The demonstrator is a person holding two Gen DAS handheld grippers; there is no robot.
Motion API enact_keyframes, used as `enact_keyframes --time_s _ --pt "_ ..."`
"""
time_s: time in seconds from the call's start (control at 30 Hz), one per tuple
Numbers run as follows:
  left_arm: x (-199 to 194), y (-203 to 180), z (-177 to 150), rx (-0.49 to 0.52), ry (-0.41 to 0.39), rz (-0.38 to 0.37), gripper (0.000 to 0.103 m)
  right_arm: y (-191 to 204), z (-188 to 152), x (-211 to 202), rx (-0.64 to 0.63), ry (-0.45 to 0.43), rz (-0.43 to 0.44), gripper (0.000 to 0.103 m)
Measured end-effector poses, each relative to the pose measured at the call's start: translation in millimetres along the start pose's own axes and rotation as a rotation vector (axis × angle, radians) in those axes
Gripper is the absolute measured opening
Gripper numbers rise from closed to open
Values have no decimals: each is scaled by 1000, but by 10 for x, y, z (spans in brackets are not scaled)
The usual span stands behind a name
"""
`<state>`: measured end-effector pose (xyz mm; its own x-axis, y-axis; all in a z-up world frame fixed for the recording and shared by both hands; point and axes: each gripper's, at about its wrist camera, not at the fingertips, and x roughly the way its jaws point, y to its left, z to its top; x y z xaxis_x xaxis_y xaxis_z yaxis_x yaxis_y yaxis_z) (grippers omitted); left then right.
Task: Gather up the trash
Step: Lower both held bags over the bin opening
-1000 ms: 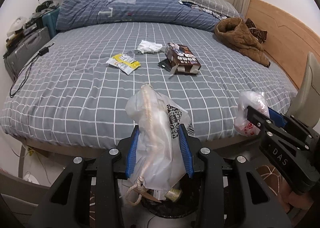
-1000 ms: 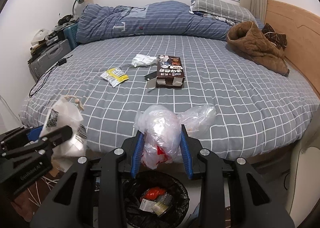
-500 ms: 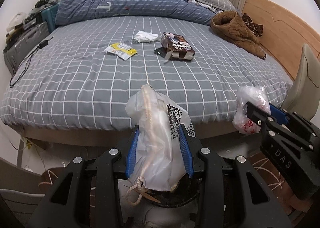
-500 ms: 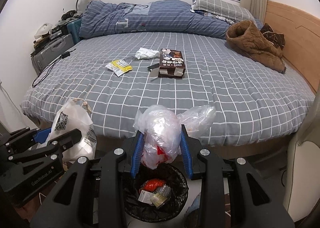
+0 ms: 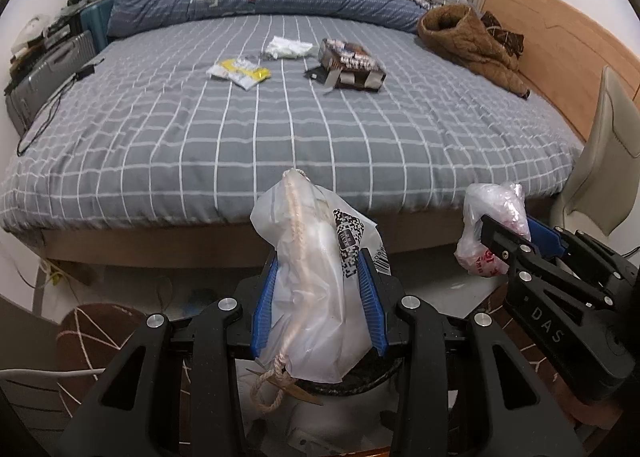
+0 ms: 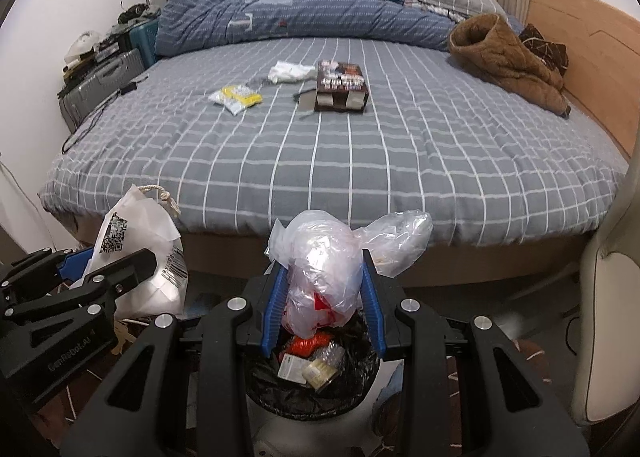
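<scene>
Right wrist view: bin (image 6: 312, 389) already holds scraps. Right gripper (image 6: 322, 309) clenched on clear plastic bag (image 6: 320, 277), directly above bin, fingers pointing toward bed (image 6: 360, 161). Left gripper (image 5: 318, 309) grasps white drawstring bag (image 5: 316, 289), just left of bin. Left beyond bin, on bed: yellow wrapper (image 6: 236, 97), tissue (image 6: 290, 71), carton (image 6: 340, 87). Judged roughly halfway.

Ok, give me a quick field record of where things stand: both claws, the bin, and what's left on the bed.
left claw: shut on white bag with QR label
right claw: shut on clear plastic bag, above the bin
trash bin: black liner, on the floor at the bed's foot, already holds trash
still on bed: yellow wrapper, white crumpled paper, dark carton
also on bed: brown jacket
</scene>
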<state>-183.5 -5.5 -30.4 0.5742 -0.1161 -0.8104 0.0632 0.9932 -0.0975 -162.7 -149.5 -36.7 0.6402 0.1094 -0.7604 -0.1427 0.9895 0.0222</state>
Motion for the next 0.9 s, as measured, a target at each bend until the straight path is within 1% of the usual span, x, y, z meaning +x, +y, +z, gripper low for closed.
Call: enact_keyframes --time_s 0.37,0.9 --pt "327 40 -216 -7 56 5 38 28 -324 388 8 89 14 34" --pt "822 113 -389 -22 124 -4 38 32 -621 961 29 214 18 34"
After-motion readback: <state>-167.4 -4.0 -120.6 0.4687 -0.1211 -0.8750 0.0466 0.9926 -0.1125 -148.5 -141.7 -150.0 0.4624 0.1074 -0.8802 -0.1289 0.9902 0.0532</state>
